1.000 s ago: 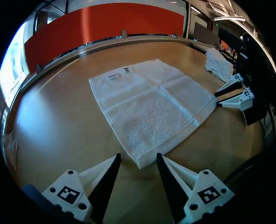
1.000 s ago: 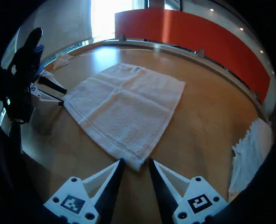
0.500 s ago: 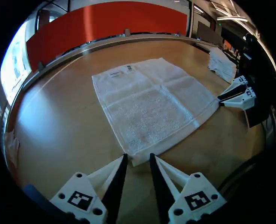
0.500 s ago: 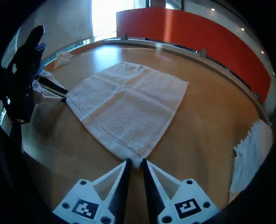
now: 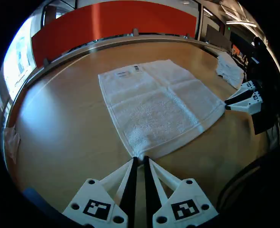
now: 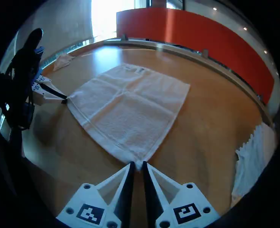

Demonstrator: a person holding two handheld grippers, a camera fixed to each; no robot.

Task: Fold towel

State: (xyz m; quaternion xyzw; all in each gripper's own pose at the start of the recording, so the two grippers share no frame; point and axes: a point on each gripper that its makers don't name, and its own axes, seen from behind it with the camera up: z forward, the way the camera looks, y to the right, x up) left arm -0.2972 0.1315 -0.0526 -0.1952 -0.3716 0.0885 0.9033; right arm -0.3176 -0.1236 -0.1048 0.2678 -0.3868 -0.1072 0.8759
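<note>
Wood surface (image 5: 64, 114) curves below an orange wall (image 5: 113, 19), with a bright window (image 6: 109, 19) to one side. White towel (image 5: 159, 106) lies flat mid-surface. Left tongs (image 5: 139, 159) pinch one corner and right tongs (image 6: 137, 163) pinch the next. A folded stack (image 6: 254, 159) sits near the edge.

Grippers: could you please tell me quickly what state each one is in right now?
Left gripper: closed on a corner of the towel.
Right gripper: closed on another towel corner.
</note>
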